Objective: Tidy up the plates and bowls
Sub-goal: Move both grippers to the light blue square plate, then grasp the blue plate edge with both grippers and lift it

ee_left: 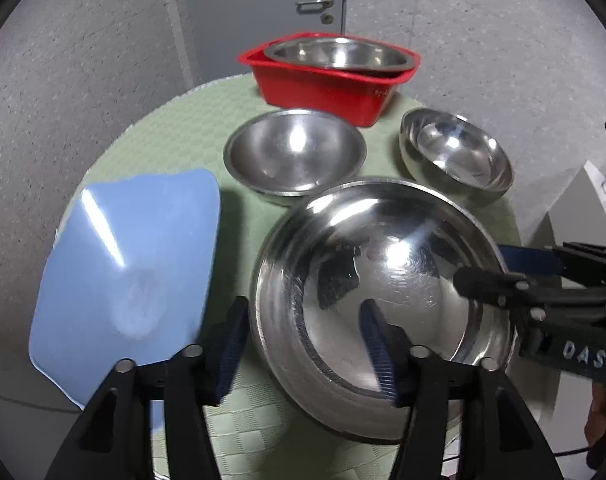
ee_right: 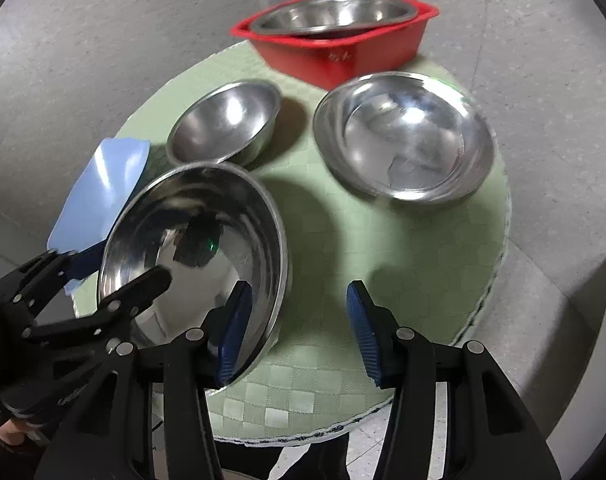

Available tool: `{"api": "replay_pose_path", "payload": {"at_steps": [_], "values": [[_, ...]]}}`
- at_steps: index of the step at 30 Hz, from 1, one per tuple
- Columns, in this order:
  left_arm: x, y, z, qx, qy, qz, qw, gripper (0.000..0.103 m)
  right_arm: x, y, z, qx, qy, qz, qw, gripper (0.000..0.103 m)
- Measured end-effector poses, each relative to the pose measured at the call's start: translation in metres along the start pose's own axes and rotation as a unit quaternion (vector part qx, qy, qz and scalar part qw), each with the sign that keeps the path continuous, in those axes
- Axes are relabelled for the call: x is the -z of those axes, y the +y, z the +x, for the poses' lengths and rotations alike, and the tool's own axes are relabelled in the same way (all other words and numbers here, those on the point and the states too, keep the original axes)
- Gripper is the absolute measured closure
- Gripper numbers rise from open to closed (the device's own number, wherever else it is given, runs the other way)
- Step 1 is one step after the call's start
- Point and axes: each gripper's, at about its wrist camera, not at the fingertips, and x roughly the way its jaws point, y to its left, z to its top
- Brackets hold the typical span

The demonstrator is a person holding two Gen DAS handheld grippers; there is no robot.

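A round table [ee_left: 171,128] wears a pale green cloth woven in small checks. At its 12 o'clock edge sits a glossy red plastic tub [ee_left: 327,88] with angled corners, and a shallow steel dish [ee_left: 337,54] rests inside it. Toward the centre stands a deep brushed steel bowl [ee_left: 295,152]; at 2 o'clock lies a polished, round-sided steel bowl [ee_left: 455,152]. At 9 o'clock a smooth light-blue plate [ee_left: 123,264] with rounded corners overhangs the table edge.

Nearest, around 6 o'clock, is the large mirror-bright steel bowl [ee_left: 383,280]. The left gripper [ee_left: 307,340] straddles its near-left rim, one ribbed blue pad [ee_left: 377,354] inside the bowl and the other outside; the jaws stand at middling width, and the pads do not seem to press on the metal, though the view is not sure. The right gripper [ee_right: 299,328] straddles the opposite rim in the same way, its left pad [ee_right: 233,332] inside, its right pad over the cloth, with a clear gap to the rim
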Motion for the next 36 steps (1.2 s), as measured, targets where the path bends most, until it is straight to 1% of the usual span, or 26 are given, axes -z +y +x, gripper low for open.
{"api": "replay_pose_path", "payload": {"at_steps": [1, 2, 3, 6, 7, 9, 10, 13, 14, 16, 19, 20, 21, 22, 24, 25, 27, 29, 30, 32, 33, 35, 36], "values": [[0.000, 0.001, -0.007, -0.005, -0.008, -0.002, 1.0000, 0.030, -0.003, 0.002, -0.004, 0.008, -0.008, -0.004, 1.000, 0.052], [-0.001, 0.005, -0.018, -0.009, -0.029, -0.007, 0.9995, 0.022, -0.008, 0.005, -0.009, 0.022, -0.018, -0.008, 1.000, 0.052], [-0.002, 0.010, -0.027, -0.015, -0.046, -0.013, 0.9988, 0.017, -0.011, 0.008, -0.012, 0.032, -0.026, -0.011, 0.999, 0.051], [-0.005, 0.037, -0.050, -0.038, -0.084, -0.037, 0.9951, 0.015, -0.031, 0.025, -0.026, 0.038, -0.059, -0.031, 0.997, 0.048], [-0.006, 0.050, -0.053, -0.050, -0.089, -0.048, 0.9936, 0.015, -0.036, 0.032, -0.028, 0.037, -0.065, -0.039, 0.996, 0.047], [-0.004, 0.083, -0.055, -0.068, -0.093, -0.080, 0.9901, 0.015, -0.048, 0.053, -0.025, 0.023, -0.071, -0.056, 0.996, 0.045], [-0.002, 0.092, -0.056, -0.076, -0.091, -0.091, 0.9888, 0.015, -0.055, 0.066, -0.021, 0.012, -0.071, -0.066, 0.995, 0.045], [0.008, 0.137, -0.051, -0.099, -0.079, -0.135, 0.9827, 0.015, -0.070, 0.099, -0.007, -0.006, -0.066, -0.093, 0.993, 0.045], [0.011, 0.143, -0.050, -0.105, -0.077, -0.142, 0.9813, 0.015, -0.074, 0.108, -0.001, -0.010, -0.063, -0.099, 0.993, 0.045], [0.016, 0.164, -0.042, -0.113, -0.067, -0.159, 0.9786, 0.015, -0.083, 0.126, 0.018, -0.008, -0.047, -0.112, 0.993, 0.045], [0.021, 0.185, -0.025, -0.115, -0.044, -0.174, 0.9770, 0.018, -0.091, 0.139, 0.041, -0.008, -0.021, -0.117, 0.993, 0.045], [0.022, 0.190, -0.019, -0.116, -0.036, -0.174, 0.9772, 0.023, -0.092, 0.143, 0.046, -0.006, -0.017, -0.120, 0.993, 0.045], [0.024, 0.195, -0.011, -0.108, -0.027, -0.177, 0.9779, 0.031, -0.093, 0.147, 0.051, -0.003, -0.011, -0.123, 0.992, 0.045], [0.023, 0.198, -0.004, -0.097, -0.019, -0.180, 0.9786, 0.035, -0.092, 0.151, 0.054, -0.001, -0.008, -0.124, 0.992, 0.045], [0.022, 0.203, 0.012, -0.075, -0.001, -0.183, 0.9803, 0.050, -0.094, 0.155, 0.064, 0.001, 0.005, -0.124, 0.992, 0.045], [0.021, 0.204, 0.020, -0.066, 0.007, -0.180, 0.9814, 0.053, -0.094, 0.157, 0.067, 0.003, 0.010, -0.124, 0.992, 0.045], [0.019, 0.207, 0.031, -0.054, 0.016, -0.175, 0.9829, 0.063, -0.095, 0.159, 0.074, 0.005, 0.019, -0.121, 0.992, 0.045], [0.017, 0.214, 0.038, -0.036, 0.019, -0.174, 0.9839, 0.068, -0.095, 0.159, 0.077, 0.003, 0.027, -0.117, 0.993, 0.046], [0.014, 0.215, 0.041, -0.030, 0.019, -0.173, 0.9842, 0.072, -0.095, 0.160, 0.079, 0.002, 0.031, -0.116, 0.993, 0.046], [0.012, 0.217, 0.042, -0.025, 0.015, -0.165, 0.9858, 0.073, -0.094, 0.164, 0.082, -0.005, 0.038, -0.113, 0.993, 0.054], [0.009, 0.218, 0.045, -0.028, 0.012, -0.170, 0.9850, 0.074, -0.094, 0.163, 0.083, -0.013, 0.044, -0.109, 0.993, 0.056], [0.005, 0.221, 0.048, -0.025, 0.008, -0.165, 0.9860, 0.075, -0.094, 0.162, 0.086, -0.016, 0.045, -0.101, 0.994, 0.056], [0.007, 0.219, 0.043, -0.021, 0.006, -0.165, 0.9860, 0.077, -0.095, 0.161, 0.086, -0.020, 0.044, -0.093, 0.994, 0.057]]}}
